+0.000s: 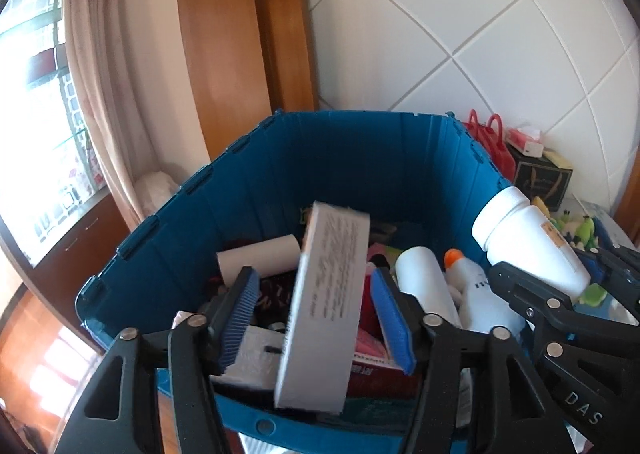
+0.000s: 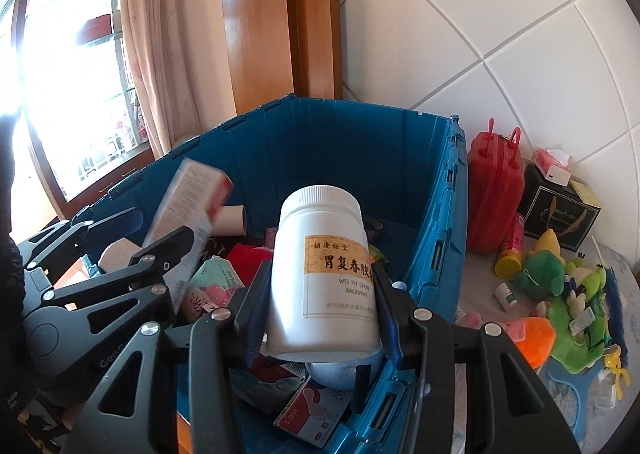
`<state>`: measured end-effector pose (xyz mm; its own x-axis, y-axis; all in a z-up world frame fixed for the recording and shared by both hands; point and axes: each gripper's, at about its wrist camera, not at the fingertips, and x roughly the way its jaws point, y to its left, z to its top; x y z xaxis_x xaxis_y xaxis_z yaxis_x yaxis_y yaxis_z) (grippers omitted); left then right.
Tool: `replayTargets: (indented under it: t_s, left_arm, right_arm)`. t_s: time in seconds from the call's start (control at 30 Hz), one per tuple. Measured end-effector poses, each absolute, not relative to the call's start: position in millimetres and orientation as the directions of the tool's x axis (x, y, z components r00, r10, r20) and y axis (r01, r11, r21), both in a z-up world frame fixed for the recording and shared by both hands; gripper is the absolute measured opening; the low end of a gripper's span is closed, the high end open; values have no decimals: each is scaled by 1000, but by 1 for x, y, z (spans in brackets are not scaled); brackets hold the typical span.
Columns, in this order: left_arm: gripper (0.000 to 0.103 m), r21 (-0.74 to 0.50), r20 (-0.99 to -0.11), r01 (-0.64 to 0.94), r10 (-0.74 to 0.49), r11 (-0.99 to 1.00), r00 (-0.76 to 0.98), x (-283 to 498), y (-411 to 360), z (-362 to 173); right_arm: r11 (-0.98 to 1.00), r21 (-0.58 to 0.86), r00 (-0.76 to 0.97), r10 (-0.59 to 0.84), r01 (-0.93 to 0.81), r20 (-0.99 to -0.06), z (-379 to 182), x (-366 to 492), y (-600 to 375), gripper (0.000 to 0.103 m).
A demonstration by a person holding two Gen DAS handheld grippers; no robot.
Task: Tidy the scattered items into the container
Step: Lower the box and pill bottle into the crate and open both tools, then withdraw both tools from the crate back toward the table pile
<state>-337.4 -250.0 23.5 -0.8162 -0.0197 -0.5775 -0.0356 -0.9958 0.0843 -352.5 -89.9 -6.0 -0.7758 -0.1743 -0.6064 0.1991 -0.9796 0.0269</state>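
Observation:
A deep blue crate (image 1: 340, 116) (image 2: 360, 106) holds several things, among them a paper roll (image 1: 260, 258) and a white bottle (image 1: 424, 278). My left gripper (image 1: 314, 278) hangs over the crate's near side, open. A grey-white carton (image 1: 324, 302) stands tilted and blurred between its blue pads (image 1: 240, 314), with a gap on each side. My right gripper (image 2: 320, 274) is shut on a white jar (image 2: 324, 274) with a yellow label, held over the crate's right side. The same jar (image 1: 528, 238) shows at the right of the left wrist view.
On the surface right of the crate stand a red bag (image 2: 494, 194), a black gift box (image 2: 560, 210), a yellow-red can (image 2: 510, 250) and a heap of green plush toys (image 2: 576, 294). A tiled wall rises behind; a curtain (image 2: 160, 54) and wooden frame stand left.

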Motion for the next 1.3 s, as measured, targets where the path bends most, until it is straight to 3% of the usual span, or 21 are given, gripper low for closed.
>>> replayTargets:
  t_s: [0.17,0.3,0.63,0.77,1.3]
  left_arm:
    - [81,73,-567,-37,-11,-997,-824,-334,-256,25]
    - [81,60,-565,-35,-5,-998,-825,-330,-261,26]
    - [83,33,-556,-50,23,-998,-831,-316,-261,27]
    - [83,31,-544,-73,44,-997,-838,-312,-252,31]
    - [84,43,-502,-243,189,-969,-844,-290,-156,50]
  right_arm:
    - [-981,17,-782,-165,193,-601,-2,-350,-93,47]
    - [-983,7,-794,-153,183,-588,2,-347,-93,68]
    - [-990,1,-827,-117,139,-550,12,-327,-82,82]
    - [-994,-2,-837,-91,110,-540,15,-318,-73,98]
    - [-998,6,-863,53,-65,-502,27,-272,10,103]
